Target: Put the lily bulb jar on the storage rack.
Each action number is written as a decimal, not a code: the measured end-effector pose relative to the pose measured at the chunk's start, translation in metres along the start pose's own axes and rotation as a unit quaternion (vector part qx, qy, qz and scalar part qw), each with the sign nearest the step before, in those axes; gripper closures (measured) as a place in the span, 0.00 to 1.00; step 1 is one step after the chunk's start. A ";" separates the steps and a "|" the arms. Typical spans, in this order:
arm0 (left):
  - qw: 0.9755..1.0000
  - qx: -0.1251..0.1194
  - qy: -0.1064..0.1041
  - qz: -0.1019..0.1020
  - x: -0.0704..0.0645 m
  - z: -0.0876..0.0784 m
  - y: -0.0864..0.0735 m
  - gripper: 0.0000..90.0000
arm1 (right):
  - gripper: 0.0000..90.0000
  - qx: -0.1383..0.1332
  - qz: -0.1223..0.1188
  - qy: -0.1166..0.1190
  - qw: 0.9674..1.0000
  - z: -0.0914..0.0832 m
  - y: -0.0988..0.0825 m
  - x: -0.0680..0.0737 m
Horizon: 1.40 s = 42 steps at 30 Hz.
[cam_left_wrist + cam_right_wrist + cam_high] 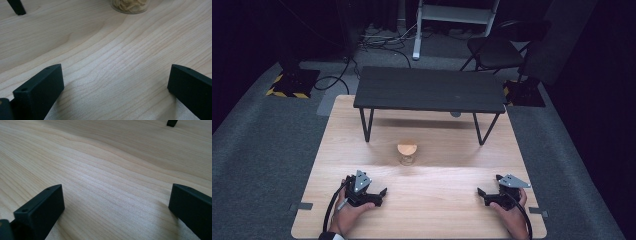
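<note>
A small clear glass jar (407, 154) with a round wooden lid stands near the middle of the light wooden table (422, 200); its base holds pale curled pieces, seen at the top of the left gripper view as the jar (130, 6). My left gripper (379, 196) rests on the table at the front left, held by a hand, jaws wide apart with bare wood between them (115, 80). My right gripper (482, 196) rests at the front right, also open over bare wood (116, 200).
A low black shelf on thin metal legs (429, 89) stands across the far part of the table, just behind the jar. One of its legs (17, 7) shows at the top left of the left gripper view. A chair (497, 50) and cables lie on the floor beyond.
</note>
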<state>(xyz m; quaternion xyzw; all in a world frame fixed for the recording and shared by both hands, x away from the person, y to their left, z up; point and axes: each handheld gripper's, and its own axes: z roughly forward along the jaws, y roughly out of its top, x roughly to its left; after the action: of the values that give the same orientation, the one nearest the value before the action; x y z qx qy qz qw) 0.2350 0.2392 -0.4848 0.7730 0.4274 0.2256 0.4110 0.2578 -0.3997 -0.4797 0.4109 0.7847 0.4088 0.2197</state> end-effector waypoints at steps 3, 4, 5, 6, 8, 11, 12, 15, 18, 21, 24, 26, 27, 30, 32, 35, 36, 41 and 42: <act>1.000 0.004 0.000 0.005 0.001 -0.001 0.006 0.02 | 0.00 0.000 0.000 0.000 1.000 0.000 0.000 0.000; 1.000 -0.002 0.001 0.008 0.001 -0.002 0.008 0.02 | 0.00 0.000 0.000 0.000 1.000 0.000 0.000 0.000; 1.000 -0.005 -0.002 0.006 0.002 -0.003 0.012 0.02 | 0.00 0.000 0.000 0.000 1.000 0.000 0.000 0.000; 1.000 -0.010 -0.008 0.003 0.003 -0.004 0.016 0.02 | 0.00 0.000 0.000 0.000 1.000 0.000 0.000 0.000; 1.000 -0.017 -0.009 0.005 0.003 -0.004 0.020 0.02 | 0.00 0.000 0.000 0.000 1.000 0.000 0.000 0.000; 0.999 -0.029 -0.016 0.011 0.003 -0.001 0.038 0.02 | 0.00 0.000 0.000 0.000 1.000 0.000 0.000 0.000; 0.999 -0.029 -0.016 0.011 0.003 -0.001 0.038 0.02 | 0.00 0.000 0.000 0.000 1.000 0.000 0.000 0.000; 0.999 -0.029 -0.025 0.026 0.002 0.004 0.055 0.02 | 0.00 0.000 0.000 0.000 1.000 0.000 0.000 0.000; 0.998 -0.027 -0.030 0.039 0.002 0.009 0.070 0.02 | 0.00 0.000 0.000 0.000 1.000 0.000 0.000 0.000; 0.998 -0.028 -0.042 0.032 0.006 0.014 0.082 0.02 | 0.00 0.000 0.000 0.000 1.000 0.000 0.000 0.000; 0.998 -0.027 -0.044 0.036 0.007 0.018 0.089 0.03 | 0.00 0.000 0.000 0.000 1.000 0.000 0.000 0.000; 0.998 -0.021 -0.050 0.044 0.007 0.022 0.097 0.03 | 0.00 0.000 0.000 0.000 1.000 0.000 0.000 0.000; 0.997 -0.015 -0.054 0.053 0.006 0.027 0.105 0.03 | 0.00 0.000 0.000 0.000 1.000 0.000 0.000 0.000; 0.996 -0.014 -0.057 0.064 0.004 0.036 0.114 0.03 | 0.00 0.000 0.000 0.000 1.000 0.000 0.000 0.000; 0.996 -0.017 -0.058 0.064 0.004 0.038 0.115 0.03 | 0.00 0.000 0.000 0.000 1.000 0.000 0.000 0.000; 0.996 -0.015 -0.067 0.063 0.005 0.046 0.122 0.03 | 0.00 0.000 0.000 0.000 1.000 0.000 0.000 0.000; 0.995 -0.011 -0.069 0.066 0.005 0.049 0.125 0.03 | 0.00 0.000 0.000 0.000 1.000 0.000 0.000 0.000; 0.994 -0.011 -0.079 0.073 0.003 0.066 0.127 0.04 | 0.00 0.000 0.000 0.000 1.000 0.000 0.000 0.000; 0.994 -0.017 -0.078 0.071 0.002 0.069 0.126 0.04 | 0.00 0.000 0.000 0.000 1.000 0.000 0.000 0.000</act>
<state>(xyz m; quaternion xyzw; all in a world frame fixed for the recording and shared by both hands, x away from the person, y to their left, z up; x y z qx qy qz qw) 0.3439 0.1734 -0.4192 0.8096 0.3345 0.2004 0.4388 0.2573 -0.3998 -0.4798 0.4108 0.7847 0.4089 0.2199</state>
